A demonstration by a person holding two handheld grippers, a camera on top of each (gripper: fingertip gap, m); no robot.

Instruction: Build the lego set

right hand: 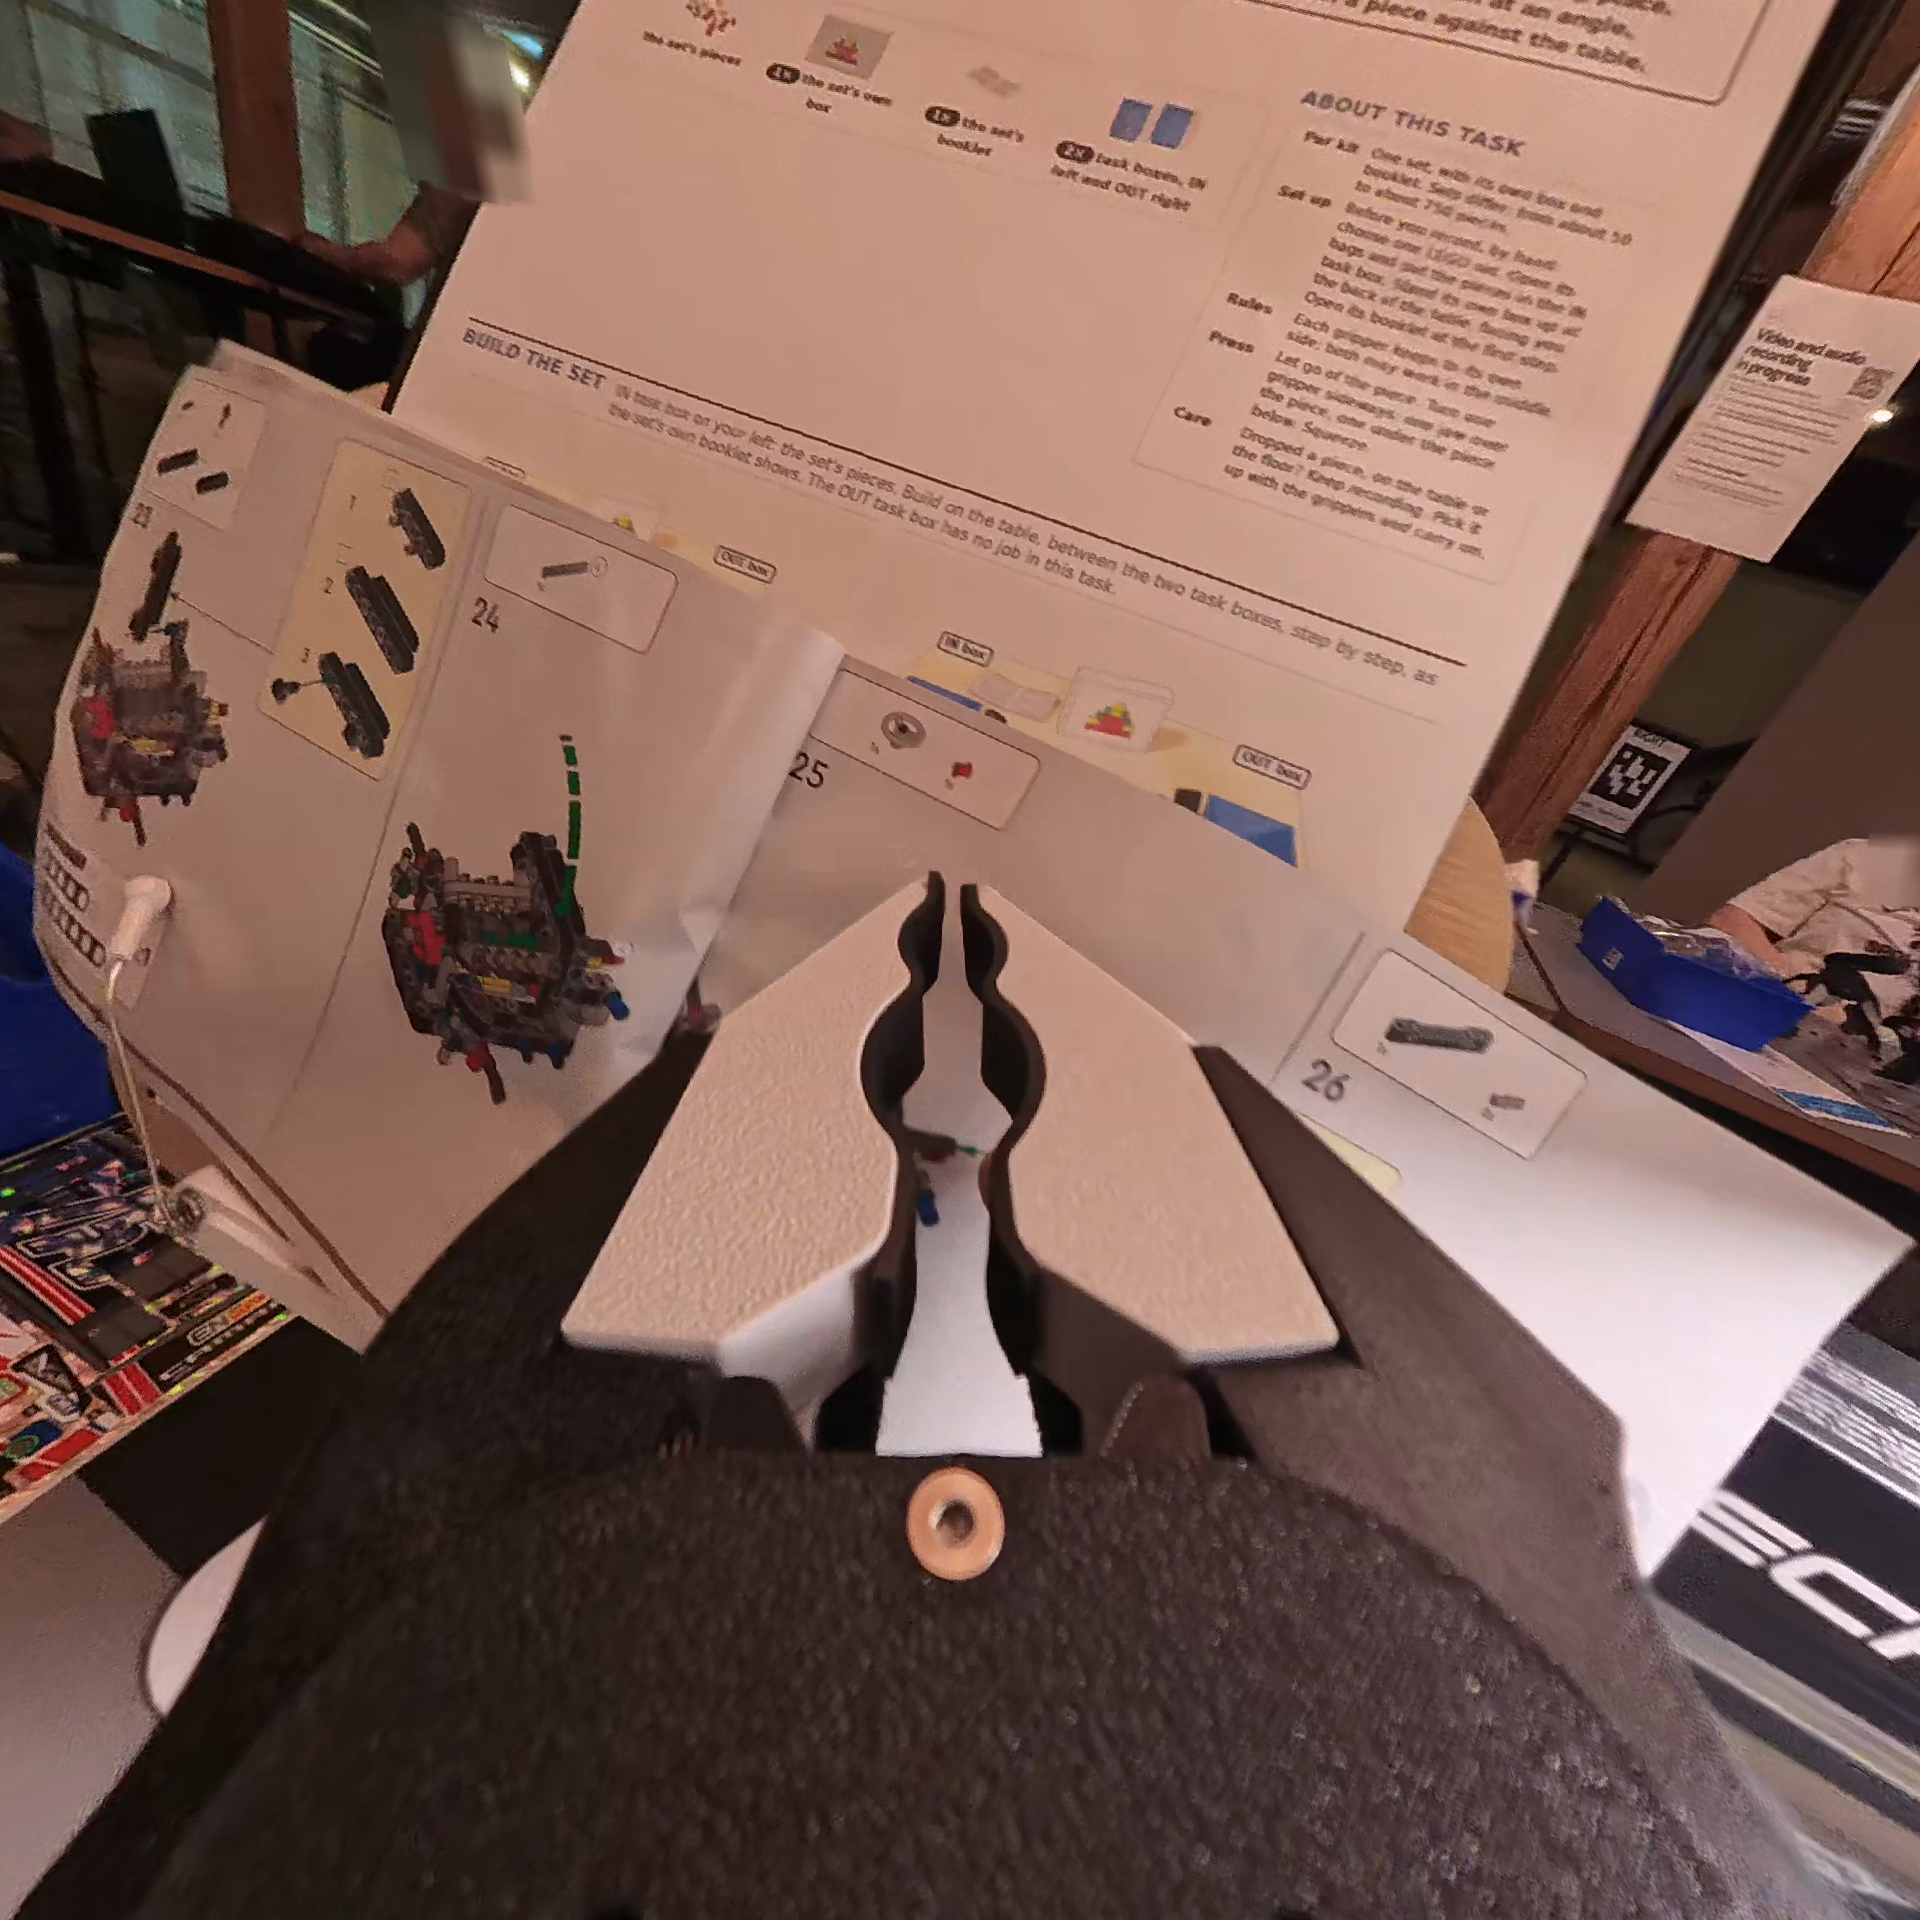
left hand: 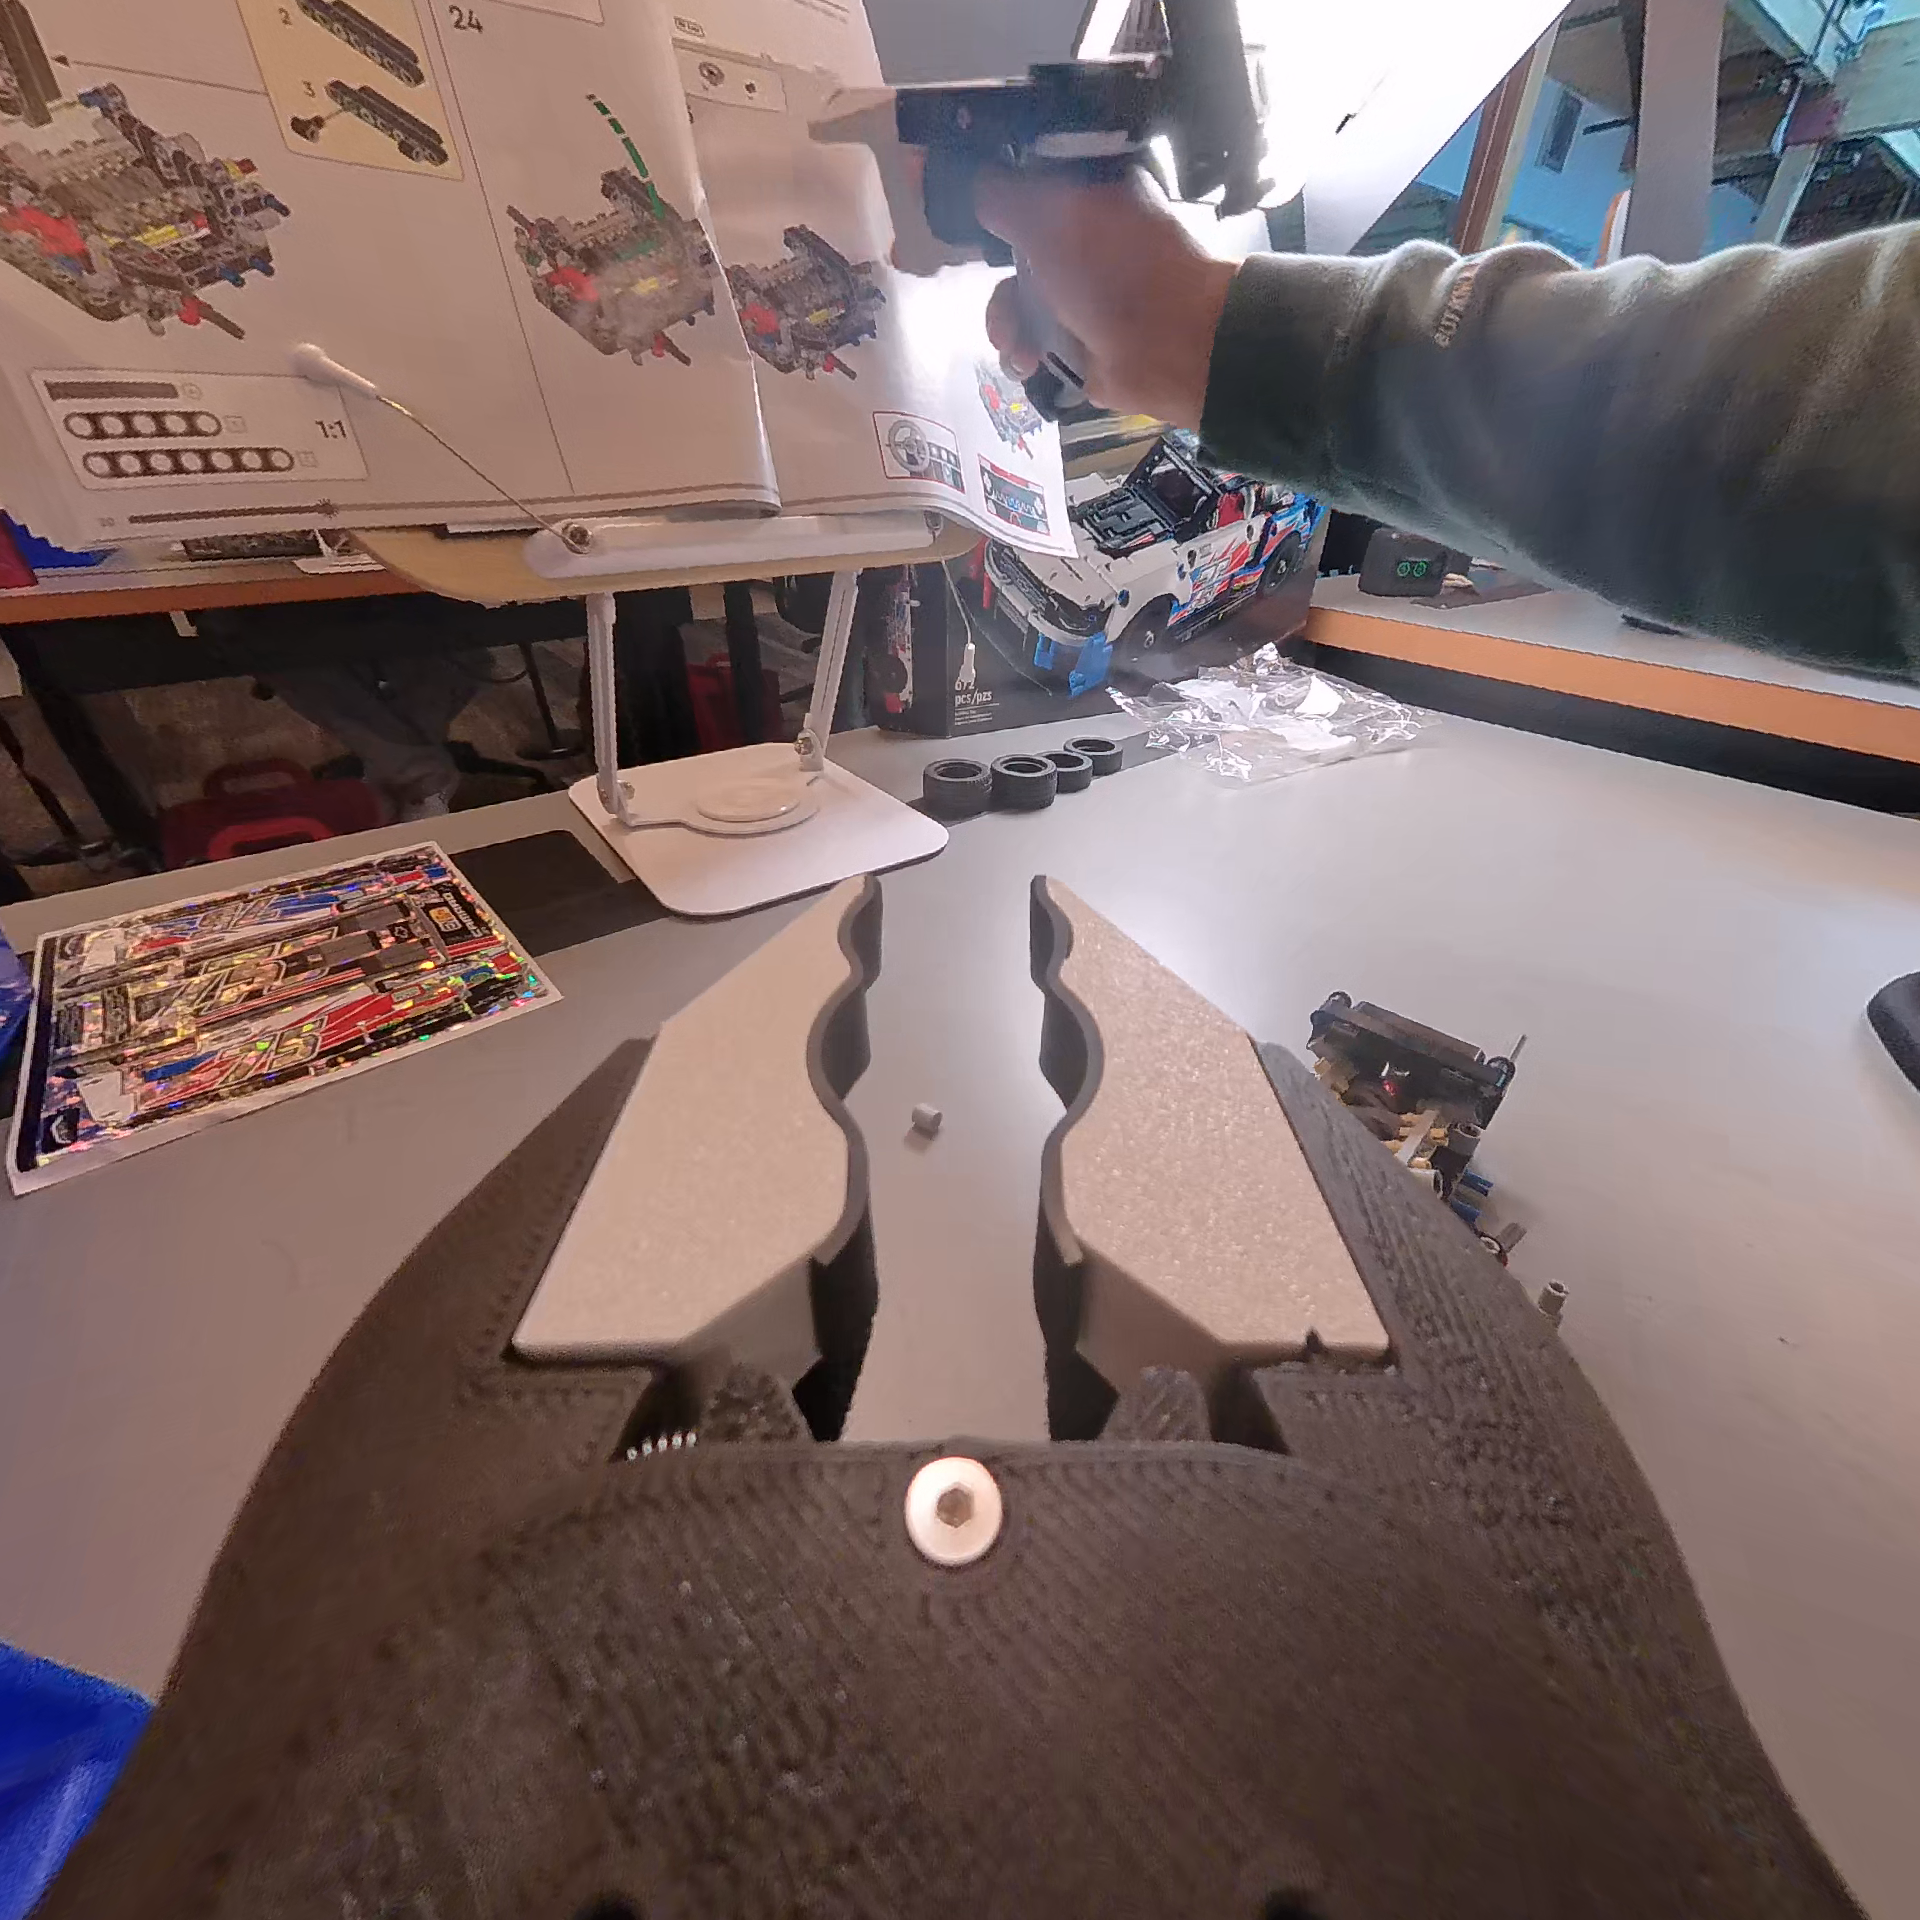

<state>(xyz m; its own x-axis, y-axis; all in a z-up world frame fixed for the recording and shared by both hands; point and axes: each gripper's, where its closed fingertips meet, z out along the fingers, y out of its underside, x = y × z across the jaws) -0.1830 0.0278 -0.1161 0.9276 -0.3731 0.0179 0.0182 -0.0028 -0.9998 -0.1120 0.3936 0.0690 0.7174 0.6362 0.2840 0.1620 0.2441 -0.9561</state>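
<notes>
My left gripper (left hand: 951,894) is open and empty, low over the grey table (left hand: 1455,883). A small grey Lego piece (left hand: 925,1120) lies on the table between its fingers. A dark part-built Lego assembly (left hand: 1408,1081) sits just to its right, with loose pieces beside it. The instruction booklet (left hand: 416,260) stands open on a white stand (left hand: 758,831). My right gripper (right hand: 948,888) is up at the booklet with its fingertips pinched on a lifted page (right hand: 1091,852). It also shows in the left wrist view (left hand: 852,120), held by a hand in a green sleeve.
Several black tyres (left hand: 1023,774), the set's box (left hand: 1143,582) and an empty plastic bag (left hand: 1268,717) lie behind the stand. A shiny sticker sheet (left hand: 270,997) lies at the left. A large white poster (right hand: 1039,312) stands behind the booklet. A blue bin (right hand: 1683,977) sits on another table. My right fingertips sit around 40 centimetres from my left ones.
</notes>
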